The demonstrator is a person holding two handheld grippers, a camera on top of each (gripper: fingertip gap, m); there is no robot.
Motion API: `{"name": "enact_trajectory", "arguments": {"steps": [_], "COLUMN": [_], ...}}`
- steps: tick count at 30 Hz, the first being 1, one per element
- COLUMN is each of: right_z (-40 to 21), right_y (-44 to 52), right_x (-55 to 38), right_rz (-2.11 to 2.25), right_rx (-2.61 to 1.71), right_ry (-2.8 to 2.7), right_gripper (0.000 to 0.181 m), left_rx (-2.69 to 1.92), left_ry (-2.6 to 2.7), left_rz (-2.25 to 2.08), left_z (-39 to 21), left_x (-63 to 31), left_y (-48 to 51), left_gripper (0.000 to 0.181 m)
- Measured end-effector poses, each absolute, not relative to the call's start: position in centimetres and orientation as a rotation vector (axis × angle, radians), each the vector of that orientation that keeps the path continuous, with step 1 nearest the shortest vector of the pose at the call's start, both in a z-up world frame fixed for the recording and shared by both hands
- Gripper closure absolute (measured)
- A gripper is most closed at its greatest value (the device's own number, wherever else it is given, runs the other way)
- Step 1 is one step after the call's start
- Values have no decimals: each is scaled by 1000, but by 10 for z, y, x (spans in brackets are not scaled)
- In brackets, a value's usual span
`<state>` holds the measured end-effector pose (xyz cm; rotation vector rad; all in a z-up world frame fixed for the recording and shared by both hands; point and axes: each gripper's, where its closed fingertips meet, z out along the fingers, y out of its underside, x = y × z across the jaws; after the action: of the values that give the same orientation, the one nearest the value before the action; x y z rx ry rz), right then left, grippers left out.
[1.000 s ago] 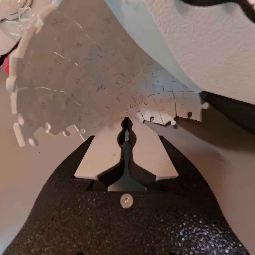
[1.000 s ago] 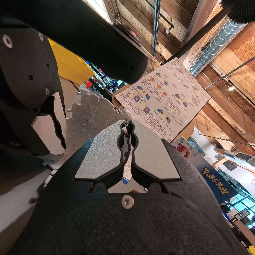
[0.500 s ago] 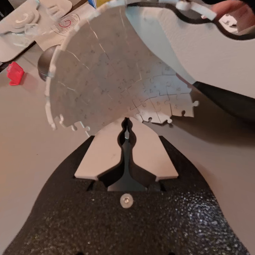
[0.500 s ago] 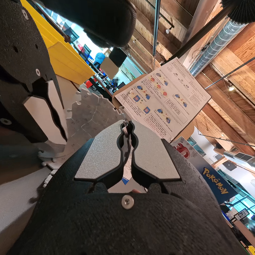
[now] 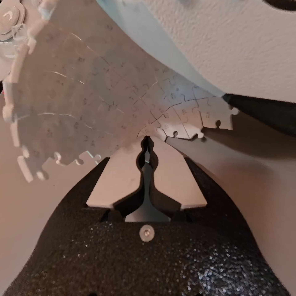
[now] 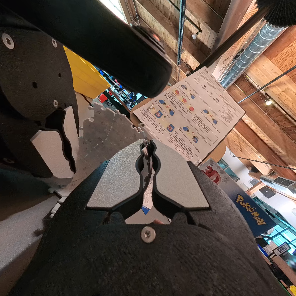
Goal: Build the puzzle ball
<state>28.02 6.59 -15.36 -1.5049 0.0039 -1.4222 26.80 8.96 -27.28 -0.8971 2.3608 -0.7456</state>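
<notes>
1. Compared with half a second ago, the left wrist view has swung: the red object and dark round thing on the counter (image 5: 32,208) are out of sight, and the puzzle shell (image 5: 83,102) fills more of the frame
2. In the right wrist view the left gripper (image 6: 70,153) has shifted, its black handle again covering the space above the shell
3. The left gripper (image 5: 146,141) has its jaws clamped on the lower edge of the curved grey puzzle shell
4. The right gripper (image 6: 148,144) has its jaws closed on the shell's toothed rim; a small piece may sit between them, I cannot tell
5. An instruction sheet (image 6: 192,115) stands behind the shell; no containers can be made out
</notes>
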Motion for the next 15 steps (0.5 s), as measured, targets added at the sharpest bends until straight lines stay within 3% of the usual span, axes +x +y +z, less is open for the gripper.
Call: {"name": "enact_trajectory", "arguments": {"steps": [15], "right_z": [-153], "right_y": [66], "right_x": [281], "right_rz": [-1423], "right_rx": [-1505], "right_ry": [1], "right_gripper": [176], "left_rx": [-766], "left_ry": [2350], "left_rz": [-808], "left_z": [-270], "left_x": [269], "left_y": [95], "left_gripper": [181]}}
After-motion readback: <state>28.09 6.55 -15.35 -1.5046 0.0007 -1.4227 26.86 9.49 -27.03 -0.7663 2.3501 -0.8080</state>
